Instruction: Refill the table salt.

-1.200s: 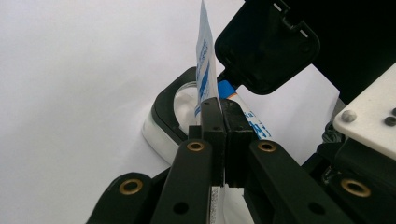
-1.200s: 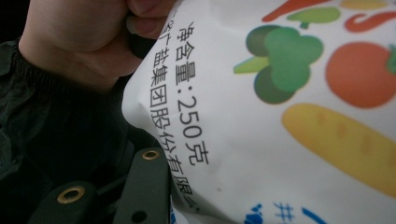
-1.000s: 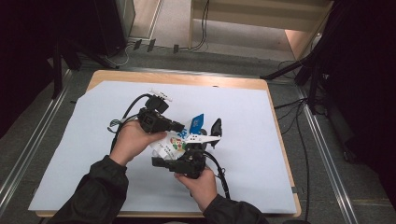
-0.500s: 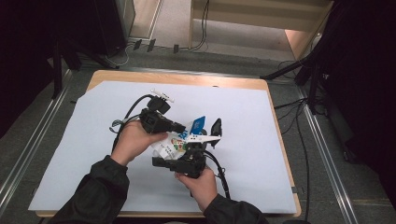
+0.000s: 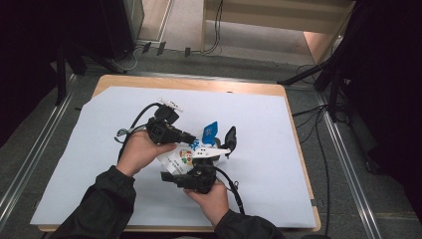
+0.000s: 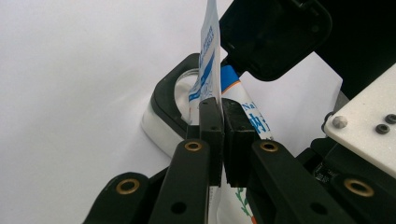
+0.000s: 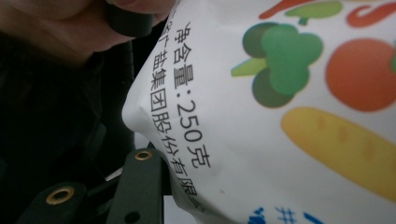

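Both grippers meet at a white pouch point(image 5: 180, 157) printed with vegetables, lifted over the middle of the table. My left gripper point(image 5: 196, 142) is shut on its blue and white top edge point(image 6: 210, 51), pads point(image 6: 211, 116) pressed flat on the film. My right gripper point(image 5: 205, 160) comes from below at the pouch's body point(image 7: 280, 116). Its jaws have just been opening, with the pouch lying between them and bulging over the one jaw I see; the pads are hidden. Just behind the pouch stands a small white container point(image 6: 161, 122) with a black rim and a raised black lid point(image 5: 230, 138).
A white sheet point(image 5: 99, 149) covers the wooden table point(image 5: 234, 88). Black cables trail from both grippers across it. Metal rails run along the floor on both sides, and a wooden shelf unit point(image 5: 278, 30) stands beyond the far edge.
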A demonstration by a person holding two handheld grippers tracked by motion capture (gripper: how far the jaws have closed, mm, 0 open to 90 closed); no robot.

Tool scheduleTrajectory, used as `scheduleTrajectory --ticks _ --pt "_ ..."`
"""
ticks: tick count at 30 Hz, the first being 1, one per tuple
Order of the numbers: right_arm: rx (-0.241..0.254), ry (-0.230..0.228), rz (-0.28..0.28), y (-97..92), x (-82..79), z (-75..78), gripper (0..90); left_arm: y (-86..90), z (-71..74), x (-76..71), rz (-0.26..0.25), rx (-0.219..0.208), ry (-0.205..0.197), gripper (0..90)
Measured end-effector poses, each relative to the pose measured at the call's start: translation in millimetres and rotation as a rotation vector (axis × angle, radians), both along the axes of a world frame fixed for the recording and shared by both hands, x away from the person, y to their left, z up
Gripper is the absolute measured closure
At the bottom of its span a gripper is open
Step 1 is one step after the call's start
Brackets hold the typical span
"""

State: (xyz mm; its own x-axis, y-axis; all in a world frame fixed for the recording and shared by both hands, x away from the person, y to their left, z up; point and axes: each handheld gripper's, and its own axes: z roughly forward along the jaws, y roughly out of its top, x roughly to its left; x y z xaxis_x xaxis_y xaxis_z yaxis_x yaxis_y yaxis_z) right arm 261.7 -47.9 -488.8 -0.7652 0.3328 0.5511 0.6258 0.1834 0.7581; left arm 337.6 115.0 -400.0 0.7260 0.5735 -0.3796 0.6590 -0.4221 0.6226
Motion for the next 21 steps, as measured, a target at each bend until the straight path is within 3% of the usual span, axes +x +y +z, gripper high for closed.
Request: scheduleTrajectory --ticks 21 --pt "-0.059 -0.046 -0.008 2.4 -2.9 -14.6 61.0 8.2 -3.3 -0.5 -0.031 -0.013 0.029 90.0"
